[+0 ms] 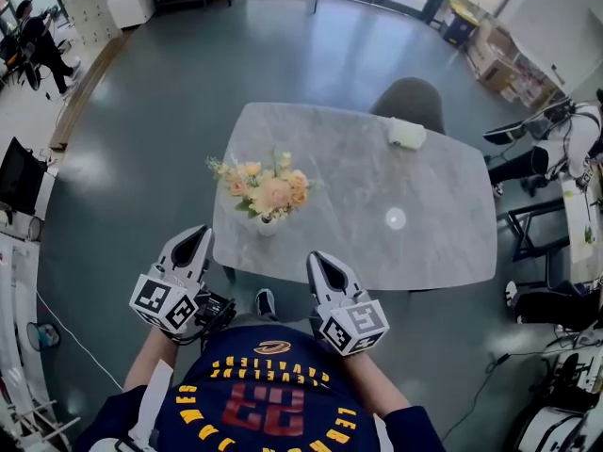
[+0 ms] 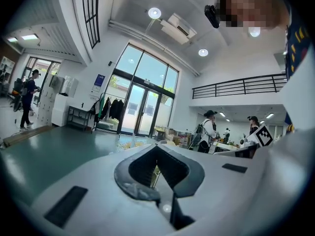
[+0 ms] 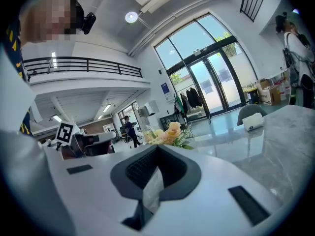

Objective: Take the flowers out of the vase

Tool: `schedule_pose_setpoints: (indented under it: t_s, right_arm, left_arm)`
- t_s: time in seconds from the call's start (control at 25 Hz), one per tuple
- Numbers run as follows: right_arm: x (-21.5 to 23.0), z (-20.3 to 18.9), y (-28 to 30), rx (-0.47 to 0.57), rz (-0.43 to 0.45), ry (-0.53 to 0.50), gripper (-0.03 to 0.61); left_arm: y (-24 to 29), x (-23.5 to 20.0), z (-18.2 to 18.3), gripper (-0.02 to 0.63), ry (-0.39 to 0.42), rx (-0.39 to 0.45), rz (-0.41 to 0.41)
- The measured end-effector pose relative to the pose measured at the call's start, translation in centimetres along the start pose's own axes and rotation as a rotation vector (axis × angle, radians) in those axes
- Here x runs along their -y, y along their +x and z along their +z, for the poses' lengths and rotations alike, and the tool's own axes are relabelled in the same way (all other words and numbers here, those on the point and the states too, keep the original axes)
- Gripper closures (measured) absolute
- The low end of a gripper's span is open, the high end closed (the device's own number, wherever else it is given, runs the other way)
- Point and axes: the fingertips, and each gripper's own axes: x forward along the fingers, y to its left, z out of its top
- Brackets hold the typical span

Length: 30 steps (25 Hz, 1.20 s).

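Over on the left, the left gripper hangs beside the near left corner of the table, out over the grey floor. Its jaws are clenched tip to tip with nothing between them, and its own view confirms that: two dark pads pressed together, empty.

Moving right, here is the one to watch: the flowers. It is a small, tight bunch, with peach blooms in the middle, paler cream and yellow ones around them, and thin green sprigs fanning out on the left and at the top. They sit in the vase, a little white pot that stands upright on the grey marbled tabletop, close to the near left corner. No claw touches the bunch, and both grippers are clear of it.

On to the right gripper. Its tip is right at the near edge of the table, to the right of the vase and a bit nearer the person. Its jaws are clamped shut too and hold nothing. In its own view the peach and yellow blooms peek over the closed tip, beyond it.

Further right, a small white box lies near the far edge of the table, well apart from the flowers. A dark chair is tucked in behind it.
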Motion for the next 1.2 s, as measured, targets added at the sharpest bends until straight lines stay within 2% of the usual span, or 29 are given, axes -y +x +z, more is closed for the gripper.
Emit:
schedule_pose_setpoints:
  t_s: [0.16, 0.44, 0.72, 0.8, 0.88, 0.96, 1.2]
  right_arm:
    - [-0.3, -0.1, 0.6, -0.019, -0.006, -0.038, 0.586]
    - [1.0, -1.1, 2.5, -0.078, -0.005, -0.024, 0.586]
    - [2.3, -4.0, 6.0, -0.157, 0.09, -0.038, 0.586]
    - [2.7, -5.3, 7.4, -0.192, 0.119, -0.03, 0.586]
    - [3.4, -6.7, 8.6, -0.221, 0.133, -0.031, 0.575]
    - [4.0, -8.0, 9.8, -0.243, 0.145, -0.035, 0.518]
    - [4.5, -10.3, 13.5, -0.302, 0.194, -0.067, 0.476]
  left_arm:
    - [0.5, -1.2, -1.4, 0.611, -0.018, -0.027, -0.014]
    - [2.3, -1.6, -4.9, 0.611, -0.059, -0.113, -0.069]
    - [5.1, -0.6, -8.2, 0.609, -0.121, -0.209, -0.174]
    - [6.0, -0.6, -9.6, 0.585, -0.138, -0.237, -0.182]
    - [6.8, -0.6, -11.2, 0.532, -0.146, -0.267, -0.178]
    - [7.5, -0.7, -12.6, 0.494, -0.159, -0.296, -0.17]
    - [8.5, -1.3, -15.7, 0.459, -0.214, -0.358, -0.142]
